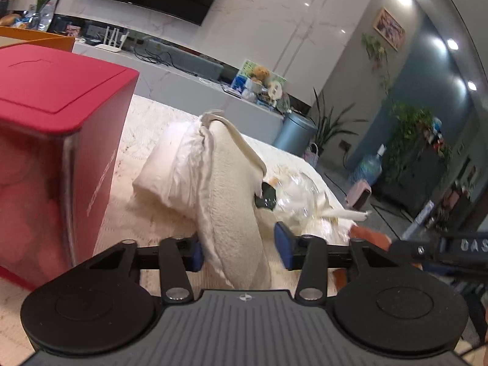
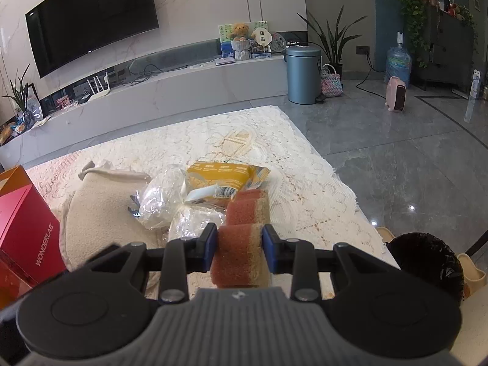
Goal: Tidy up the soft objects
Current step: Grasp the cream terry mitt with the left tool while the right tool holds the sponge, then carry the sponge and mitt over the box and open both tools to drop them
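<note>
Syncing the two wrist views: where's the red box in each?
Left wrist: the red box fills the left side, close and large, standing on the lace cloth left of the cream cushion.
Right wrist: the red box sits at the far left edge, partly cut off, left of the cream cushion.
Shared landmark: the blue bin on the floor by the TV bench.

Porous sponge [image 2: 241, 256], fleecy pillow [image 1: 235, 201], crinkly glossy plastic bags [image 2: 161, 195]

Box [image 2: 27, 228] left of pillow [image 2: 100, 213], bags [image 2: 170, 201] right (sponge [image 2: 244, 244] probably nearest).
</note>
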Action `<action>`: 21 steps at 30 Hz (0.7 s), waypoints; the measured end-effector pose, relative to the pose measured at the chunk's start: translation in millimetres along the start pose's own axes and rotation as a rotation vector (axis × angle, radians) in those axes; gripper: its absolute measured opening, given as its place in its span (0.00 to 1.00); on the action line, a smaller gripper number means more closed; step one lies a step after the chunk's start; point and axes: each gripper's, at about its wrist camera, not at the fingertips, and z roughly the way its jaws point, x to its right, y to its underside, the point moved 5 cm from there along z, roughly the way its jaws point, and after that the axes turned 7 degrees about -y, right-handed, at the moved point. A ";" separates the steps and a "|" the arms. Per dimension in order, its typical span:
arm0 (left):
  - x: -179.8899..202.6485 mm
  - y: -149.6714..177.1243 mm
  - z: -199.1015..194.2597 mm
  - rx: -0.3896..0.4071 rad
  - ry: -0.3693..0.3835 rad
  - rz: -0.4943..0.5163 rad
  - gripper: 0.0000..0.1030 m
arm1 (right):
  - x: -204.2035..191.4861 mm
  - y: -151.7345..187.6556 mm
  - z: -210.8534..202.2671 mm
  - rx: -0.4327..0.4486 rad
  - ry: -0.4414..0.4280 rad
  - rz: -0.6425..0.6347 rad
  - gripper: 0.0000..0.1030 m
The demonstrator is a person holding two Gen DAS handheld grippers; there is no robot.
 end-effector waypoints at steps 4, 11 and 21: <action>-3.5 4.4 -8.4 -0.016 0.010 0.018 0.08 | -0.3 0.0 1.3 0.011 -0.016 0.010 0.34; 8.3 -3.6 -46.1 0.028 0.070 0.113 0.05 | -3.6 4.2 7.1 -0.028 -0.007 -0.038 0.32; 30.6 -49.8 -113.9 0.197 0.074 0.213 0.06 | -0.9 -1.4 -12.2 0.027 -0.022 -0.026 0.32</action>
